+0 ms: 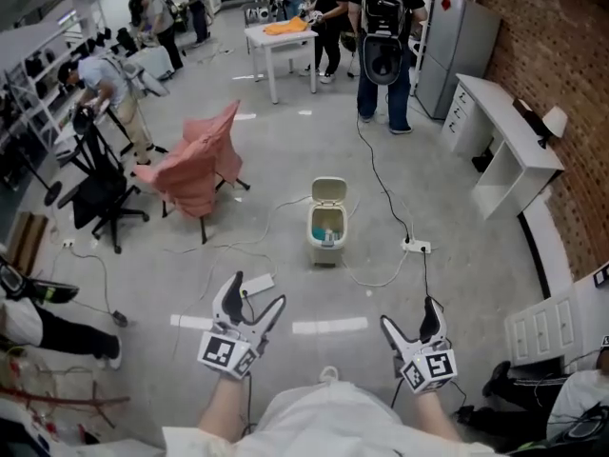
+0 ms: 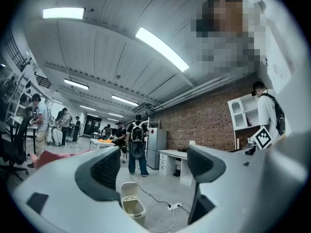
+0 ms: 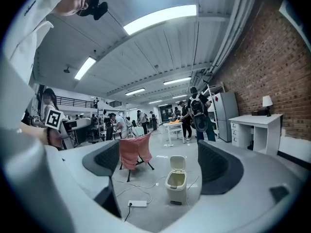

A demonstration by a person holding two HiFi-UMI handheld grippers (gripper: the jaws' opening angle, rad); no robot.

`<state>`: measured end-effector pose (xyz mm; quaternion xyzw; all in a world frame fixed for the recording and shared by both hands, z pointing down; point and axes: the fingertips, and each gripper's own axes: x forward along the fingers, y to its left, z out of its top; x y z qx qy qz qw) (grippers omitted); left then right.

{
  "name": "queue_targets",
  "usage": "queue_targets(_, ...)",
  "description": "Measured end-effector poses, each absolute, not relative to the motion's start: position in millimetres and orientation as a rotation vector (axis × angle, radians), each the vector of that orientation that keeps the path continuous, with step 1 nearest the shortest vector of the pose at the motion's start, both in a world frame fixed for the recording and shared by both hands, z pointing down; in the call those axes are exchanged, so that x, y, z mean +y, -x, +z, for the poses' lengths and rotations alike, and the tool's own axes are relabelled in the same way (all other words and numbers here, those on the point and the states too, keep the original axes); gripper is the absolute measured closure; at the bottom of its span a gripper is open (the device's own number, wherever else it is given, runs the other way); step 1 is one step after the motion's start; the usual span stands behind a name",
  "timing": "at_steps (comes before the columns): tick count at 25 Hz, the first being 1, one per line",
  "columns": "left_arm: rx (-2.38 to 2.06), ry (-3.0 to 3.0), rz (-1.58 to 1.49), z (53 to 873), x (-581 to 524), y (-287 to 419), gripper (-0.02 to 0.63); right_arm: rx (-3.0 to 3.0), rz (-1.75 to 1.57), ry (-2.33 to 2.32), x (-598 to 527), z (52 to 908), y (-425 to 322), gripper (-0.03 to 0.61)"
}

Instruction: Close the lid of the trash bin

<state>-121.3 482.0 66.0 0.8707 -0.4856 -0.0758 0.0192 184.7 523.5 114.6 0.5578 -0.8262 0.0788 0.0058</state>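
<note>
Both left gripper (image 1: 255, 291) and right gripper (image 1: 409, 314) spread ribbed fingers (image 3: 219, 168) wide, facing boxy cream trash bin (image 1: 321, 252).

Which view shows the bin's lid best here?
The right gripper view: the lid stands upright and unobstructed, centred between the parted jaws. The head view shows it from above, small and foreshortened. The left gripper view catches it low in the picture, close beside one jaw.

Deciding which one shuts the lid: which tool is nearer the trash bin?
Left, by a little. The left tool hangs short of the trash bin on its left; the right tool is farther back, on its right.
</note>
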Motion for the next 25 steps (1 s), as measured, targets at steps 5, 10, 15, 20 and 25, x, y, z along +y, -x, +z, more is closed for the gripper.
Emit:
queue_targets(5, -1.522, -2.69, -0.237, 68, 456, 104, 0.198, -2.573, 0.262, -1.741, 493, 120, -207, 0.081)
queue_targets(10, -1.522, -2.691, -0.236, 67, 434, 99, 0.198, -2.59, 0.266, -1.716, 468, 126, -212, 0.081)
queue_targets(15, -1.497, -2.703, -0.229, 71, 401, 96, 0.198, -2.595, 0.269, -1.712, 440, 128, -206, 0.083)
queue_targets(20, -1.441, -2.714, -0.228, 79, 347, 93, 0.198, -2.577, 0.28, -1.731, 395, 131, -201, 0.083)
queue_targets(25, -1.375, -2.725, -0.204, 89, 281, 93, 0.198, -2.558, 0.284, -1.754, 332, 134, -193, 0.083)
